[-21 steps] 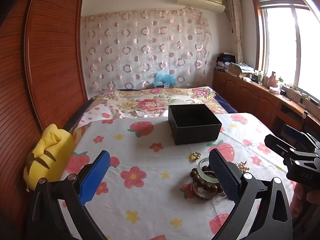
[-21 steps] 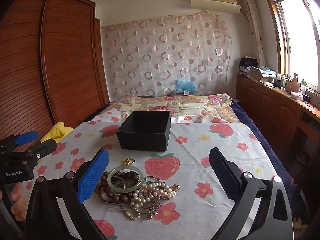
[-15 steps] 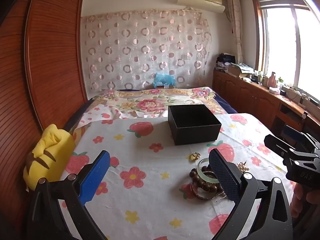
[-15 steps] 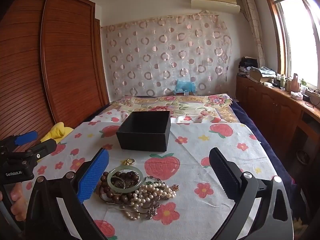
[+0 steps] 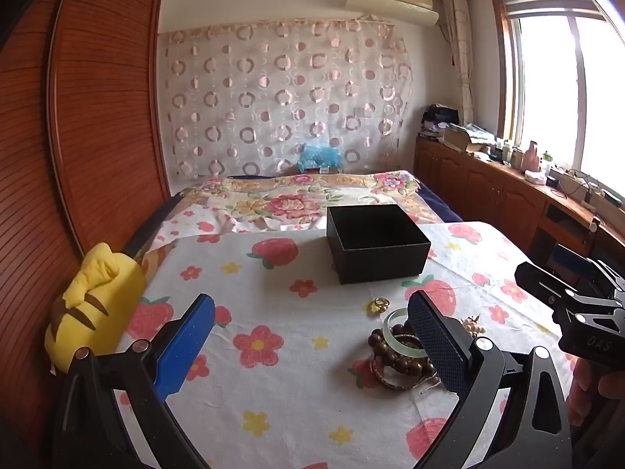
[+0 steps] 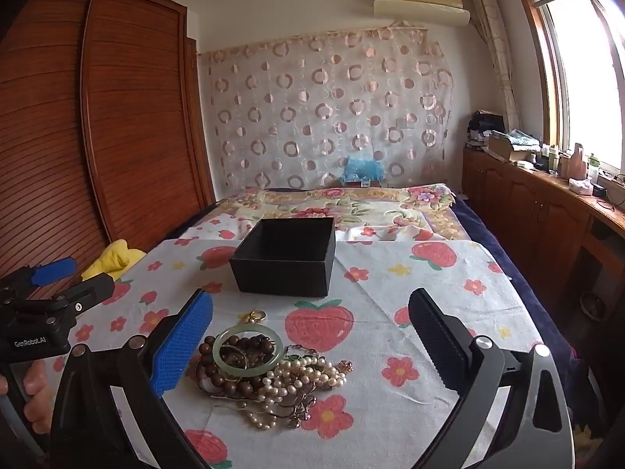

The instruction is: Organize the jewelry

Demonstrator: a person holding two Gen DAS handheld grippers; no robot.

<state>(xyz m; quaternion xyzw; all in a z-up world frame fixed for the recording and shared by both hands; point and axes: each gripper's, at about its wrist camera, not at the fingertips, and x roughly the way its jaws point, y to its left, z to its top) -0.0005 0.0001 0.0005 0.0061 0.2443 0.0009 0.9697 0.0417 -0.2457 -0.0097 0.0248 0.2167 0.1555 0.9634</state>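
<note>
pale green and glassy, the jade bangle (image 6: 247,348) lies flat on top of the jewelry pile (image 6: 269,375), ringed by a wooden bead bracelet (image 6: 234,367) of dark round beads, with a knobbly pearl strand (image 6: 304,379) and thin chains tangled at its right. a small gold ring (image 6: 256,316) sits apart, between the pile and the open black box (image 6: 287,258), a matte square of card farther back on the strawberry-print cloth (image 6: 390,293). the pile lies low and left of centre between the spread, empty fingers of the right gripper (image 6: 310,336), which looks the nearer; for the left gripper (image 5: 310,338), also released and empty, it sits off to the right, partly behind the right finger.
</note>
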